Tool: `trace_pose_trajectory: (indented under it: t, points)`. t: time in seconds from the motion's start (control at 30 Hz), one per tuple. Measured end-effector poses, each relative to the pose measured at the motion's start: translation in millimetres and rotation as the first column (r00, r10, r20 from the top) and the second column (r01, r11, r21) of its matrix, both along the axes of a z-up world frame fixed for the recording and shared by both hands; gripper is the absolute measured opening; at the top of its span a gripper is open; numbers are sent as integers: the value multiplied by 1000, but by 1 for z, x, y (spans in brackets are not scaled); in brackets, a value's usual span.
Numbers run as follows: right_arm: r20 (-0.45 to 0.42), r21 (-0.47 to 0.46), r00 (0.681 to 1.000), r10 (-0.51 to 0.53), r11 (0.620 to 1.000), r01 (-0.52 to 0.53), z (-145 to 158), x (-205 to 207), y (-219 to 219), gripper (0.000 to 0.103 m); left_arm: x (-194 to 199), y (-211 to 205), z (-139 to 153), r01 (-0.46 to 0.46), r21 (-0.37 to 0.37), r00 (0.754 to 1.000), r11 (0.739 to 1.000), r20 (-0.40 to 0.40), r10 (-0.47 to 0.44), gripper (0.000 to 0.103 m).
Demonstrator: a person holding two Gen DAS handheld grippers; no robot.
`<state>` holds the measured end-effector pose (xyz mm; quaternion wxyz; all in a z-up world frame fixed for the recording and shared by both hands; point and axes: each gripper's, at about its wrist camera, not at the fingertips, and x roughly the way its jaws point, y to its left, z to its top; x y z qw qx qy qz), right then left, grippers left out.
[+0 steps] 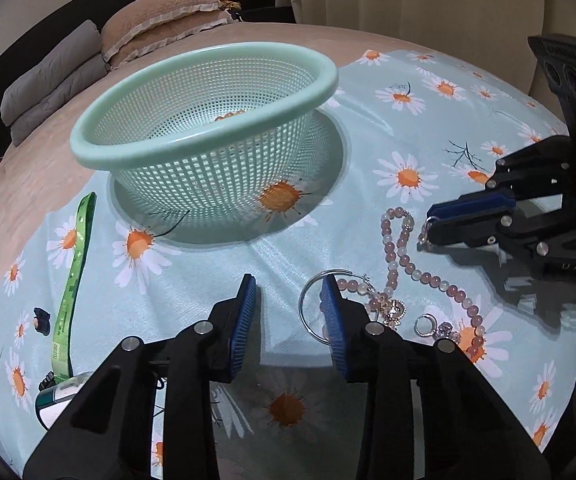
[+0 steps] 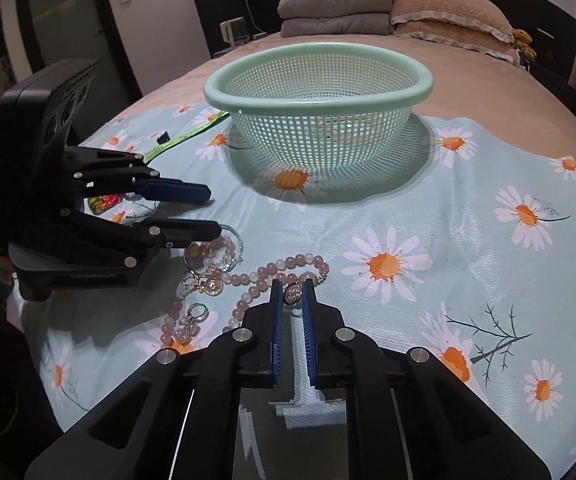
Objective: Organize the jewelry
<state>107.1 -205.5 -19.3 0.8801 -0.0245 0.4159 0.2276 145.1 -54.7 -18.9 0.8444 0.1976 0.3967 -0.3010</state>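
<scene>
A pale green mesh basket (image 1: 203,96) (image 2: 320,76) stands on the daisy-print cloth. A pink and white bead necklace (image 1: 420,272) (image 2: 263,276) lies on the cloth with a silver hoop (image 1: 308,312), a small ring earring (image 1: 424,325) (image 2: 197,312) and a gold charm (image 2: 211,287). My right gripper (image 2: 292,292) (image 1: 428,222) is shut on a small gold pendant (image 2: 292,293) at the necklace's end. My left gripper (image 1: 290,292) (image 2: 211,212) is open and empty, its right finger over the hoop.
A green lanyard strap (image 1: 73,276) (image 2: 191,134) lies left of the basket with a small dark item (image 1: 41,320) beside it. The flowered cloth (image 2: 468,248) covers a bed; folded grey blankets (image 2: 336,8) and pink pillows (image 2: 448,16) lie at the head.
</scene>
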Motion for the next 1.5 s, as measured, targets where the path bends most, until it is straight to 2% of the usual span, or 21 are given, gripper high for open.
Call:
trace_pose_trajectory:
  t: [0.13, 0.2, 0.23, 0.3, 0.37, 0.43, 0.6, 0.73, 0.83, 0.9, 1.07, 1.13, 1.23, 1.37, 1.5]
  points:
    - [16, 7, 1000, -26, 1000, 26, 7, -2, -14, 9, -4, 2, 0, 2, -1, 1000, 1000, -13, -2, 24]
    - [8, 40, 999, -37, 999, 37, 10, -2, -21, 9, -9, -1, 0, -19, 37, 1000, 999, 9, 19, 15]
    - [9, 51, 999, -40, 998, 39, 13, -3, -24, 9, -13, -2, 0, -24, 64, 999, 998, 23, 23, 14]
    - [32, 40, 998, -53, 998, 52, 19, -5, -28, 9, -18, -1, -3, -31, 92, 999, 995, 21, 30, 6]
    - [64, 44, 995, -79, 996, 76, 27, -7, -35, 9, -17, 4, -1, -48, 77, 999, 996, 4, 48, 4]
    - [65, 78, 993, -96, 993, 91, 32, -7, -41, 9, -16, 10, 2, -59, 49, 998, 997, -22, 60, 3]
    - [80, 94, 992, -98, 992, 90, 38, -7, -41, 9, -20, 17, 8, -61, 48, 998, 997, -16, 62, 1]
    - [103, 73, 991, -90, 994, 83, 43, -7, -38, 9, -25, 27, 25, -80, 65, 996, 995, 37, 78, 1]
    - [114, 73, 989, -90, 994, 82, 46, -8, -38, 9, -22, 44, 44, -122, 6, 992, 992, 40, 122, 0]
    - [108, 81, 990, -90, 993, 81, 46, -8, -38, 9, -22, 46, 42, -103, -12, 995, 995, 11, 104, 1]
    - [108, 79, 991, -81, 994, 72, 45, -9, -38, 9, -25, 23, 13, -39, 69, 999, 997, -26, 41, 1]
    - [113, 79, 991, -75, 995, 67, 45, -8, -37, 9, -25, 20, 8, -30, 81, 999, 996, -31, 32, 5]
    - [109, 85, 991, -76, 994, 67, 43, -6, -39, 9, -21, 21, 7, -38, 52, 998, 998, -51, 41, 11]
    - [101, 84, 992, -76, 994, 67, 40, -4, -39, 9, -18, 24, 12, -54, -18, 994, 998, -91, 52, 41]
    - [105, 99, 992, -67, 993, 57, 41, -4, -40, 9, -12, 20, 5, -71, 1, 992, 997, -103, 71, 42]
